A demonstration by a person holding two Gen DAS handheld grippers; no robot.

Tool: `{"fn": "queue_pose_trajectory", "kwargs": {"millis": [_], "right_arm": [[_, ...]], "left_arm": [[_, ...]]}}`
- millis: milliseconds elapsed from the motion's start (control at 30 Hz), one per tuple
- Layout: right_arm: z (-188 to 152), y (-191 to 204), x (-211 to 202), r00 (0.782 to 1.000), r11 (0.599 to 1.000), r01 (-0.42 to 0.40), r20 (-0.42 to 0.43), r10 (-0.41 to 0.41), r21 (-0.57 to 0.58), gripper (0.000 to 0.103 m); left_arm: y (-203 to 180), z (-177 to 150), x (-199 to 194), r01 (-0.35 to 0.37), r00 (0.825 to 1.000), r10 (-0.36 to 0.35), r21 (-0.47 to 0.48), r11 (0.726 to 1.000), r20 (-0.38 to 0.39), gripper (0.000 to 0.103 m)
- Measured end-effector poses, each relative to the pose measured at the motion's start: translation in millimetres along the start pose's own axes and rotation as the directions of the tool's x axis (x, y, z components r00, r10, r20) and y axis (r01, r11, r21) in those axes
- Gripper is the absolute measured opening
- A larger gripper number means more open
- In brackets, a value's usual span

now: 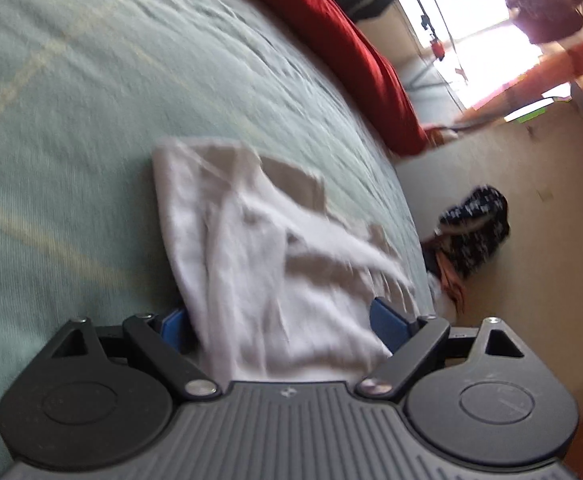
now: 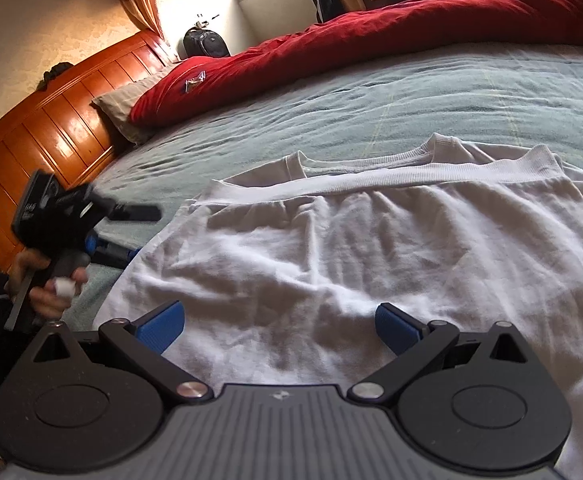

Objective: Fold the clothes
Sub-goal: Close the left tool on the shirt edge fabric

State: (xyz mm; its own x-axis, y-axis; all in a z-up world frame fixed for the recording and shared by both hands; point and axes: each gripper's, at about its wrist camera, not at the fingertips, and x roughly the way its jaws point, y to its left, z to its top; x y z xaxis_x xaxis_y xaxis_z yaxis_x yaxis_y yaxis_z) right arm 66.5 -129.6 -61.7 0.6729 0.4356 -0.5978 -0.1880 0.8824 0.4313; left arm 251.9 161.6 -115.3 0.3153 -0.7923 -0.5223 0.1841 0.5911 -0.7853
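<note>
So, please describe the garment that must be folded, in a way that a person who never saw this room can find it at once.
Start from the big bed with the grey-green sheet and the orange wooden headboard. On the near part of the sheet lies a white ribbed-collar shirt, spread flat. It is the only white cloth there; the red duvet is bunched along the far side.

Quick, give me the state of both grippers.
Left gripper: open, white garment lies between its jaws, not pinched.
Right gripper: open over the white garment, holding nothing.
</note>
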Motion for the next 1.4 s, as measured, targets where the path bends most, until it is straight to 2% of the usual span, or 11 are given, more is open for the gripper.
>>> {"fn": "queue_pose_trajectory", "kwargs": {"millis": [100,233,367,533,633,767,867,933,1000,1100,1400], "right_arm": [[0.0,-0.3,0.5,1.000,1.000,-0.002,0.002,0.002,0.003,0.103],[0.5,0.5,1.6,1.000,1.000,0.000,0.000,0.000,0.001,0.103],[1.5,1.2,-0.3,1.000,1.000,0.006,-0.005,-0.006,-0.003,0.103],[1.7,-1.7,-1.3,1.000,1.000,0.009,-0.007,-0.009,0.003,0.103],[1.4,-2.6,0.0,1.000,1.000,0.010,-0.010,-0.010,0.000,0.103],[1.7,-2.5,3.0,1.000,1.000,0.013,-0.012,-0.013,-0.007,0.103],[0.6,-3.6,3.2,1.000,1.000,0.009,-0.010,-0.009,-0.011,0.103],[-0.1,-5.1,3.6,1.000,1.000,0.005,-0.010,-0.005,-0.006,0.103],[-0.2,-5.8,4.3,1.000,1.000,0.003,-0.011,-0.003,-0.004,0.103],[-0.1,-5.5,4.5,1.000,1.000,0.004,-0.012,-0.004,-0.009,0.103],[-0.6,-2.6,6.5,1.000,1.000,0.019,-0.011,-0.019,-0.022,0.103]], "left_arm": [[-2.7,-5.2,-1.3,0.004,1.000,-0.004,0.018,1.000,-0.031,0.090],[5.2,10.5,14.4,0.048,0.999,-0.049,-0.024,0.999,-0.021,0.090],[4.3,17.8,28.5,0.066,0.998,-0.066,-0.003,0.998,-0.021,0.090],[7.4,-2.8,13.3,0.074,0.997,-0.075,-0.042,0.996,-0.020,0.077],[10.3,-6.1,14.8,0.093,0.995,-0.094,-0.028,0.995,-0.045,0.077],[14.0,12.3,35.6,0.126,0.987,-0.128,-0.020,0.992,-0.100,0.077],[19.1,11.8,35.6,0.096,0.989,-0.096,-0.004,0.995,-0.111,0.058],[27.6,9.8,35.6,0.063,0.992,-0.064,-0.019,0.998,-0.112,0.019],[39.5,8.7,37.1,0.068,0.990,-0.075,-0.064,0.996,-0.118,0.018],[31.5,10.1,40.3,0.041,0.990,-0.042,-0.012,0.999,-0.134,0.018],[17.4,6.8,36.3,-0.023,0.993,0.024,0.010,1.000,-0.115,0.017]]}}
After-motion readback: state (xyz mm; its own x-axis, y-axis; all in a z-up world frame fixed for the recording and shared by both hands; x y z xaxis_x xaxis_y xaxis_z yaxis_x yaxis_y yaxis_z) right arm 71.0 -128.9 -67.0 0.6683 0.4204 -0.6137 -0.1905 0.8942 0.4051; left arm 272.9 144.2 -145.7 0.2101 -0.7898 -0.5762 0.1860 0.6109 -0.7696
